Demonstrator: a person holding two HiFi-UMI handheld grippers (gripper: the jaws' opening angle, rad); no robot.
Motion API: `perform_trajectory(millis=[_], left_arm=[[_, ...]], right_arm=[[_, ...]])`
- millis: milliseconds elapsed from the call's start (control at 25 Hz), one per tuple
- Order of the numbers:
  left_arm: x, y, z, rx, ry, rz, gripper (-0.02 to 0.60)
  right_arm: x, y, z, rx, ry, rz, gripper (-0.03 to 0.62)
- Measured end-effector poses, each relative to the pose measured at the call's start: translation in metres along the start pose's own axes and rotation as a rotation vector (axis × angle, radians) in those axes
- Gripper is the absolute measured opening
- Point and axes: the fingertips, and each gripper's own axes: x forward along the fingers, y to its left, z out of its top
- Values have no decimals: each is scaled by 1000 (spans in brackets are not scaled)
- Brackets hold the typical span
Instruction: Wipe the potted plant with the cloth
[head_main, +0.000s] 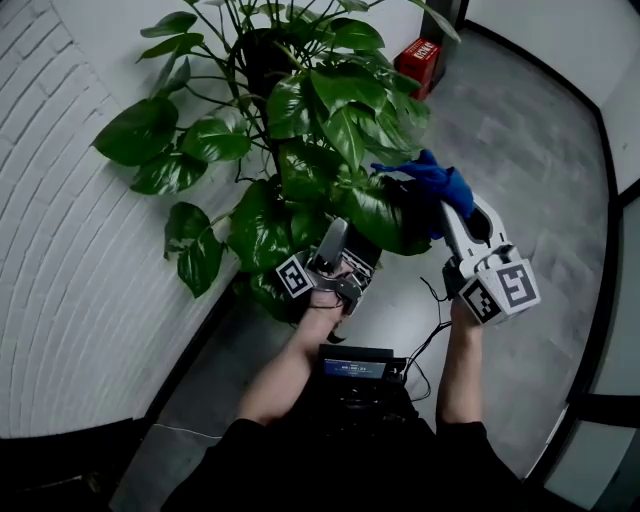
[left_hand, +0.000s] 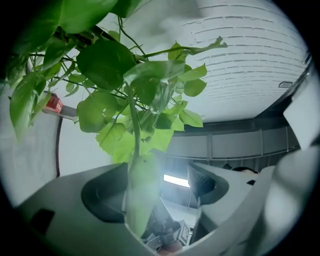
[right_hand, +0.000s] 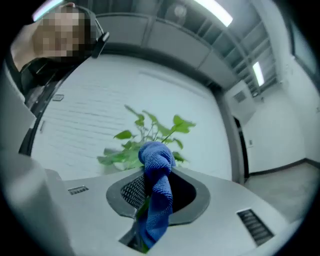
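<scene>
The potted plant (head_main: 300, 110) with broad green leaves fills the upper middle of the head view. My left gripper (head_main: 333, 235) reaches up under its lower leaves. In the left gripper view a blurred leaf (left_hand: 140, 195) on its stem lies against one jaw of the left gripper (left_hand: 167, 172), with a gap showing to the other jaw, so it is open. My right gripper (head_main: 446, 205) is shut on a bunched blue cloth (head_main: 435, 180), held against a large leaf (head_main: 375, 215) on the plant's right side. In the right gripper view the cloth (right_hand: 157, 187) stands up out of the right gripper (right_hand: 156, 172).
A white brick wall (head_main: 60, 250) runs along the left, close behind the plant. A red box (head_main: 420, 58) sits on the grey floor (head_main: 520, 150) at the back. A dark device (head_main: 355, 365) with cables hangs at the person's waist.
</scene>
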Motion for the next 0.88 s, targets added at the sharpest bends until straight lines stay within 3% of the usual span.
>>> perform_trajectory(millis=[80, 160, 280, 400, 520, 880], left_arm=[[-4, 3, 0, -5, -6, 14, 378], [-5, 3, -1, -6, -2, 16, 379], [-3, 0, -7, -12, 10, -2, 379], [1, -8, -12, -15, 19, -33, 379], [5, -14, -16, -13, 33, -47, 379], [7, -18, -13, -17, 25, -50, 377]], right_arm=[[-21, -14, 29, -27, -81, -86, 98], [-31, -7, 43, -67, -95, -82, 98], [-19, 23, 33, -116, -7, 30, 98], [12, 50, -19, -148, 164, 159, 98], [36, 67, -60, -173, 265, 242, 98], [-2, 112, -102, -224, 409, 450, 98]])
